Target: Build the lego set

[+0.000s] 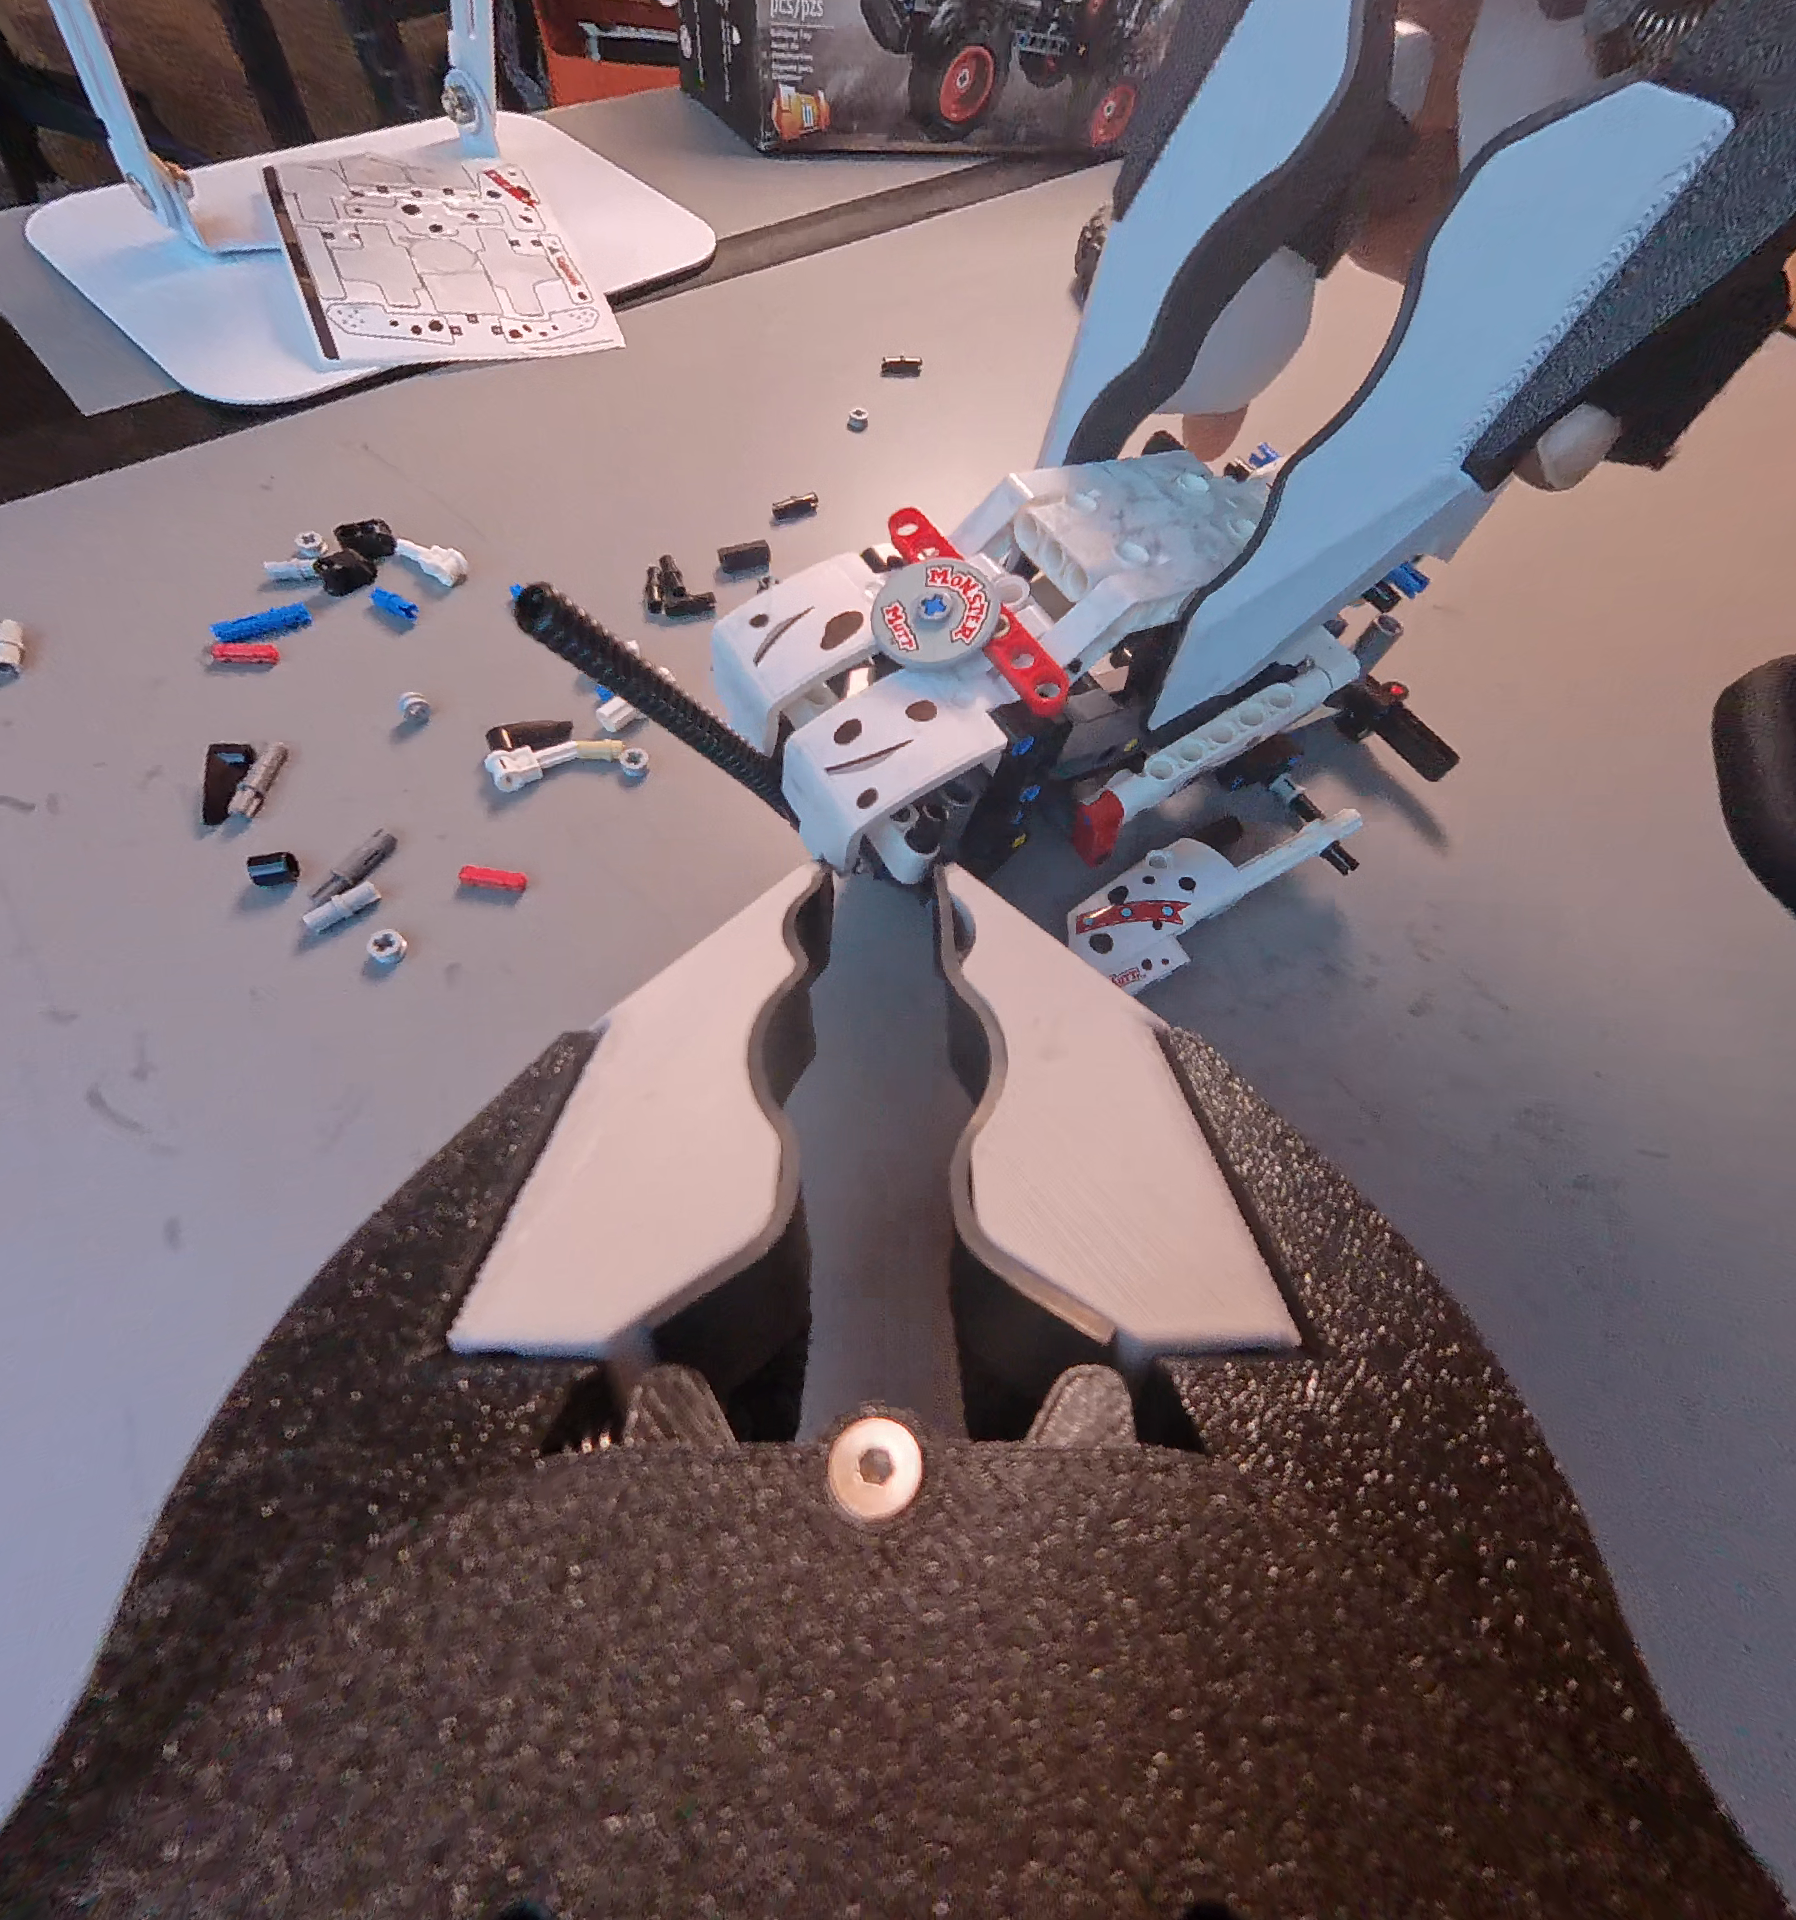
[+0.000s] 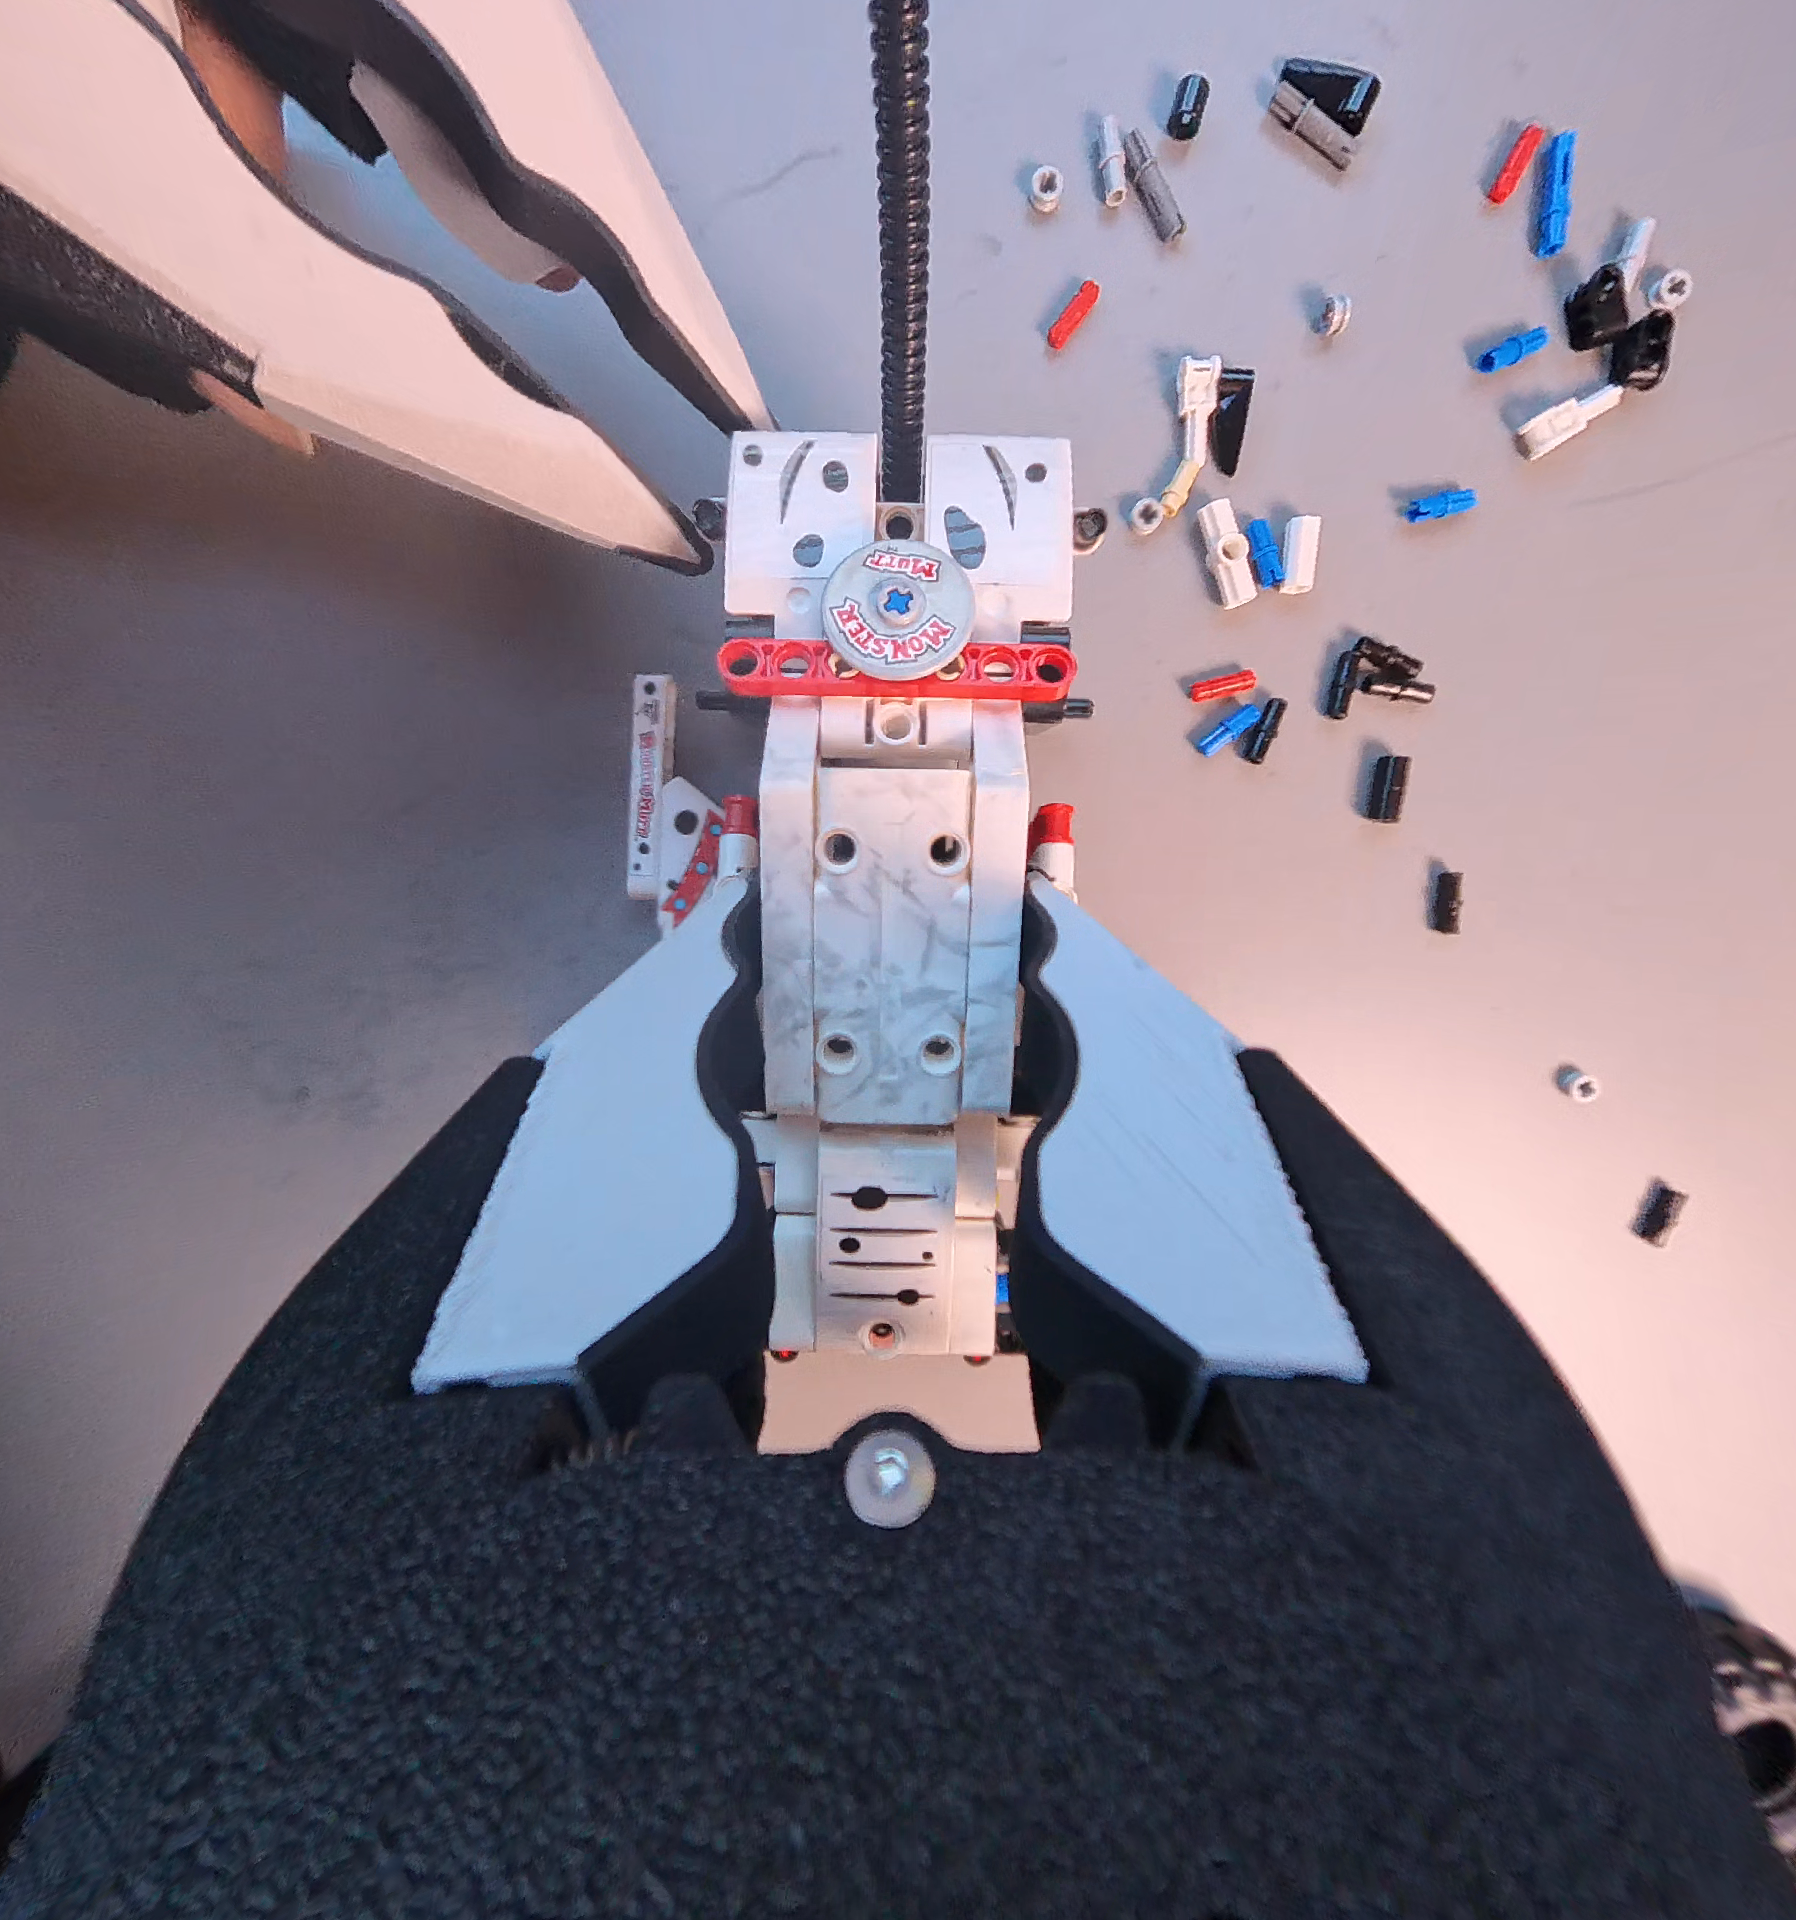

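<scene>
Lego model [image 1: 1039,665], white with dark spots, sits on the grey table [image 1: 250,1143], centre-right in the left wrist view. Left gripper [image 1: 878,883] has its jaws slightly apart, tips just at the model's near end; whether they touch it, cannot tell. Right gripper [image 1: 1112,582] comes in from far right, clamped on the model's body. Loose pins and connectors [image 1: 354,727] lie scattered left. A sticker sheet [image 1: 437,260] rests on a white stand base [image 1: 603,208], far left.

Right wrist view: the right gripper's jaws are closed on the model's white flanks. A red beam [image 2: 894,665] and a grey disc [image 2: 899,613] sit farther along it. A black ribbed hose [image 2: 899,208] runs beyond.
</scene>
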Motion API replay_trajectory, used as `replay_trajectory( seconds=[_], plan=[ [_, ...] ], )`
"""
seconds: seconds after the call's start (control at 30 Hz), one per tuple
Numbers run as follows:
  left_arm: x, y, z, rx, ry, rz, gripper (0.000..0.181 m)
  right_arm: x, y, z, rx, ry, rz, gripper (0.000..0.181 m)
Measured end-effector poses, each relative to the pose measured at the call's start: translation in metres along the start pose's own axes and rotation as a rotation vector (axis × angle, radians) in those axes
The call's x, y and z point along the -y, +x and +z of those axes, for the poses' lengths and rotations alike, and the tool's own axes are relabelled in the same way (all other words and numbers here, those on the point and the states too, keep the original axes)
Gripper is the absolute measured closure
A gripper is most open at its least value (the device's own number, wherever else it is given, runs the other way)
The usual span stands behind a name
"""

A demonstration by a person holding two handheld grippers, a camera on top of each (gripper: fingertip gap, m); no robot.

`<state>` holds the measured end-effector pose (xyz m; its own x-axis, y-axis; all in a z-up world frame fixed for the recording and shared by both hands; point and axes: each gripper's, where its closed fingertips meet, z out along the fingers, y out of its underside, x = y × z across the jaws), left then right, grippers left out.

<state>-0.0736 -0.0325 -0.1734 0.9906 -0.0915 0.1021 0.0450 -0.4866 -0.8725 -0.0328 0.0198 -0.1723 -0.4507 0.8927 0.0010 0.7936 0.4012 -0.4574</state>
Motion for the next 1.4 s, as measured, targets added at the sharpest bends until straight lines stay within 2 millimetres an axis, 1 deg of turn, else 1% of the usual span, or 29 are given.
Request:
replay_trajectory(
  seconds=[0.07,0.2,0.23,0.27,0.4,0.57,0.6,0.63,0.67,0.77,0.83,0.87,1.1,1.23,1.4],
  plan=[
    [0.000,0.003,-0.003,0.037,0.007,0.012,0.165,0.000,-0.005,-0.001,0.000,0.021,0.038,0.135],
    [-0.002,0.006,-0.005,0.089,-0.008,0.030,0.166,-0.002,-0.009,-0.002,-0.022,0.047,0.056,0.135],
    [-0.001,0.006,-0.005,0.100,-0.013,0.034,0.168,-0.001,-0.009,-0.002,-0.024,0.057,0.063,0.135],
    [-0.001,0.008,-0.005,0.103,-0.012,0.039,0.177,-0.001,-0.008,-0.002,-0.027,0.069,0.077,0.135],
    [0.006,0.012,-0.004,0.145,0.017,0.030,0.173,-0.001,-0.007,-0.002,-0.041,0.099,0.090,0.135],
    [0.007,0.007,-0.001,0.201,0.020,0.044,0.180,-0.002,-0.007,-0.003,-0.032,0.130,0.104,0.135],
    [0.007,0.004,-0.001,0.229,0.013,0.057,0.174,-0.002,-0.007,-0.003,-0.032,0.131,0.103,0.135],
    [0.008,0.003,-0.001,0.251,0.009,0.072,0.172,-0.003,-0.007,-0.004,-0.034,0.131,0.101,0.135],
    [0.007,0.005,-0.001,0.257,0.008,0.080,0.167,-0.003,-0.007,-0.004,-0.033,0.131,0.101,0.135],
    [0.004,0.009,0.006,0.251,0.010,0.061,0.166,-0.002,-0.009,-0.004,-0.026,0.131,0.088,0.135],
    [0.005,0.007,0.006,0.263,0.016,0.059,0.173,-0.003,-0.009,-0.004,-0.022,0.132,0.085,0.135],
    [0.005,0.006,0.006,0.249,0.019,0.040,0.173,-0.003,-0.009,-0.004,-0.020,0.135,0.084,0.135],
    [0.006,0.007,0.006,0.071,0.081,-0.254,0.173,-0.003,-0.008,-0.004,-0.009,0.142,0.068,0.135],
    [0.006,0.007,0.006,0.092,0.074,-0.221,0.173,-0.004,-0.008,-0.004,-0.006,0.138,0.064,0.135],
    [0.006,0.008,0.006,0.089,0.080,-0.223,0.173,-0.004,-0.007,-0.004,0.001,0.134,0.055,0.135]
  ],
)
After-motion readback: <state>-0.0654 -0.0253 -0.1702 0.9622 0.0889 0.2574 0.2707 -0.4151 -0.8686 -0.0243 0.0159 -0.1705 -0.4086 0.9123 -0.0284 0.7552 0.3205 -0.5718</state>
